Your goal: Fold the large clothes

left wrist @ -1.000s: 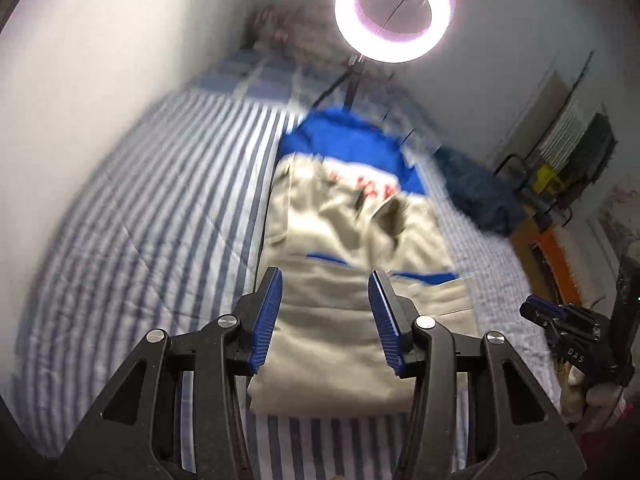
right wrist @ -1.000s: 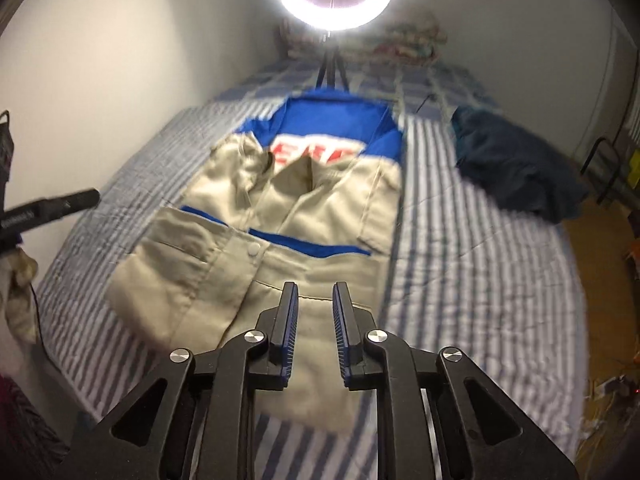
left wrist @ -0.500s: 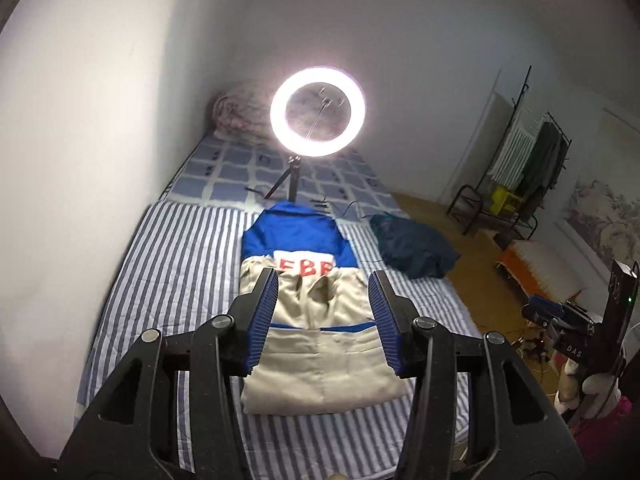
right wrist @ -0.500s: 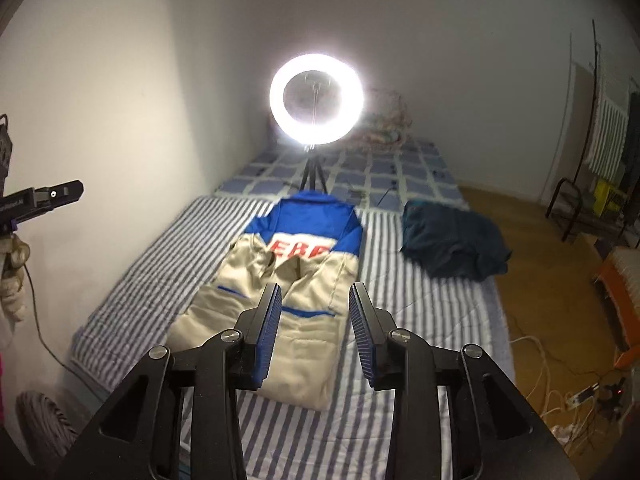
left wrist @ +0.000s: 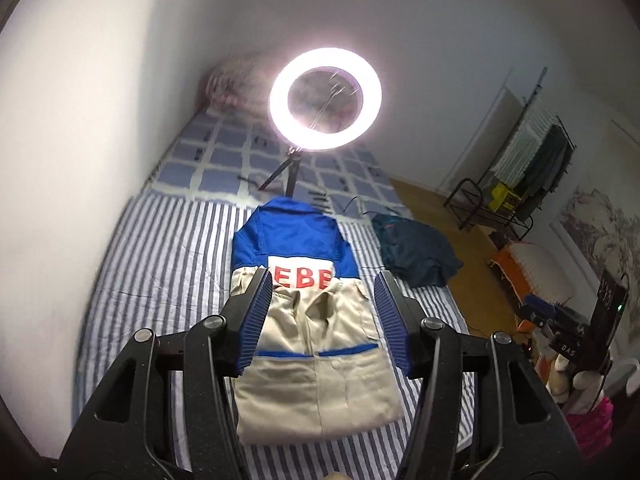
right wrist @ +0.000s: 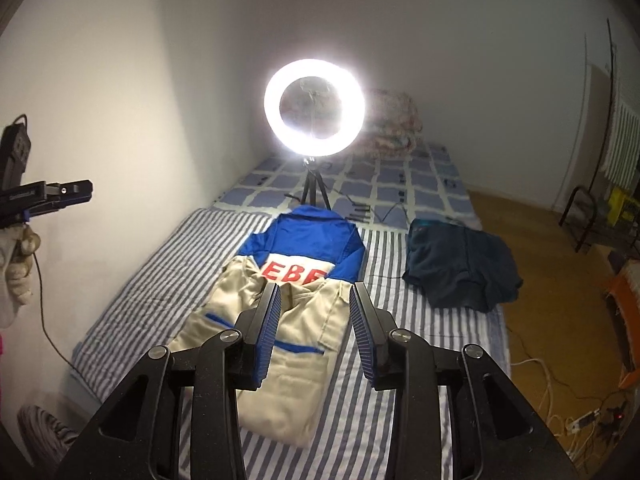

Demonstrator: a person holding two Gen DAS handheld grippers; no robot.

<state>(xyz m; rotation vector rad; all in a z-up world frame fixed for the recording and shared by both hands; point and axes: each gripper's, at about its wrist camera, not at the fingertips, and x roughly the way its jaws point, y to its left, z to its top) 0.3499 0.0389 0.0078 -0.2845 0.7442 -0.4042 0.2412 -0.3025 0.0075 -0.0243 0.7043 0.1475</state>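
I am holding my left gripper up above the near end of the bed, its blue-padded jaws spread wide apart and gripping nothing. My right gripper is hanging in the air the same way, jaws parted with nothing between them. The task's garment, a beige and blue work jacket, is lying flat along the middle of the striped bedspread, well below both grippers and touched by neither. Its blue upper part is pointing toward the far end of the bed, and red letters reading "EBE" are showing on a white band just under the blue. The beige lower part is lying folded up over itself, with a thin blue trim line crossing it. From the right wrist view the same jacket is sitting a little left of the bed's centre, with a beige flap spreading out toward the wall side. A dark teal garment is lying crumpled near the bed's right edge, apart from the jacket. A glowing ring light is standing on a small tripod on the checked cover beyond the jacket's blue end. At the left edge of the right wrist view my gloved left hand is showing, gripping the other tool's handle.
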